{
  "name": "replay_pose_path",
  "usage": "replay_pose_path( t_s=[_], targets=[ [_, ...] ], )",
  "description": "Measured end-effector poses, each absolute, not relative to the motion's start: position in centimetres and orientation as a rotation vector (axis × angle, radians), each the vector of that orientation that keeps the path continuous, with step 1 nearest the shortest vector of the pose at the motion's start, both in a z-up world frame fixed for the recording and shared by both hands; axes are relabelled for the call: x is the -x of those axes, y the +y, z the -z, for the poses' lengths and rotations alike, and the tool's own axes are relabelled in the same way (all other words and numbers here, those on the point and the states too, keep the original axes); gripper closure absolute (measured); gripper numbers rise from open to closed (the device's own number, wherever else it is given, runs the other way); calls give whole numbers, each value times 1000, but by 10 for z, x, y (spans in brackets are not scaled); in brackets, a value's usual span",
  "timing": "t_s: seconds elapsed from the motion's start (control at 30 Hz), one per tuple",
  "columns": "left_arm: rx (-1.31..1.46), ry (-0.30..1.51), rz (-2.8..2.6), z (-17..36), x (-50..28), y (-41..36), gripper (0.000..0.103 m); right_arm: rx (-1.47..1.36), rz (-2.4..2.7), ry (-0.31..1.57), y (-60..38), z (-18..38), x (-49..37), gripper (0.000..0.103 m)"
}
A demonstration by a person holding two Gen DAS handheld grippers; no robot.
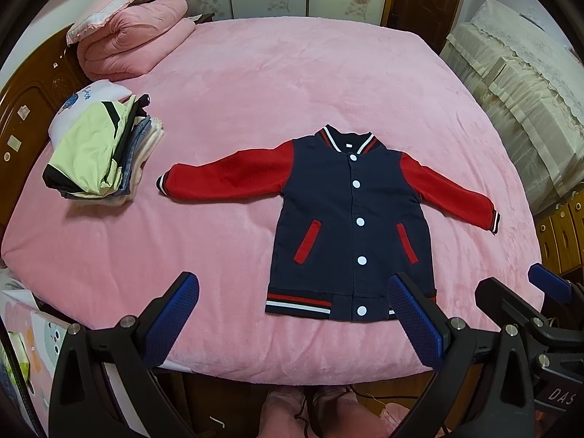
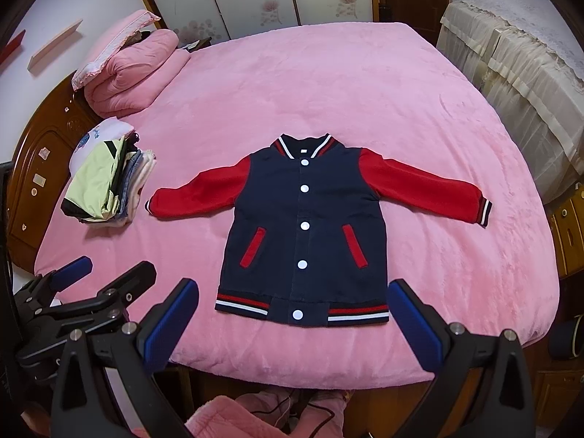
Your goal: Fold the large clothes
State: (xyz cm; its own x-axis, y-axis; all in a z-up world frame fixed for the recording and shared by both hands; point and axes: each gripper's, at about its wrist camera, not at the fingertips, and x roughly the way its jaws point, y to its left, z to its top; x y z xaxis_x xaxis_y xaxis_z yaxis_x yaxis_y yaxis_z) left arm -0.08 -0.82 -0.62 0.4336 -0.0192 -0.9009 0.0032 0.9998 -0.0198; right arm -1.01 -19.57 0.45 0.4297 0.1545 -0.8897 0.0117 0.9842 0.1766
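Jacket (image 2: 303, 230) spread flat, buttoned, near front edge of bed (image 2: 365, 91). Folded clothes stack (image 2: 106, 186) and rolled quilt (image 2: 127, 73) along left edge. Left claw (image 1: 292, 325) and right claw (image 2: 292, 325) gaping, empty, above front edge.

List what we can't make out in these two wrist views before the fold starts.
- Jacket hem, right corner: left wrist view, covered by the left claw finger.
- Jacket back: both views, it lies front up on the bed.
- Clothes stack lower layers: both views, hidden under the top yellow-green piece.
- Floor at the bed's foot: both views, blocked by claw bodies, including the right claw.
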Motion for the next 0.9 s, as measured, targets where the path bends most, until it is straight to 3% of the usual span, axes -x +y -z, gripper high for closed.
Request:
replay_pose_path(
  t_s=[0.9],
  targets=[
    [-8,1097,3,-2,25,-31,1,-180,-89,1109,-218,-6,32,0]
  ],
)
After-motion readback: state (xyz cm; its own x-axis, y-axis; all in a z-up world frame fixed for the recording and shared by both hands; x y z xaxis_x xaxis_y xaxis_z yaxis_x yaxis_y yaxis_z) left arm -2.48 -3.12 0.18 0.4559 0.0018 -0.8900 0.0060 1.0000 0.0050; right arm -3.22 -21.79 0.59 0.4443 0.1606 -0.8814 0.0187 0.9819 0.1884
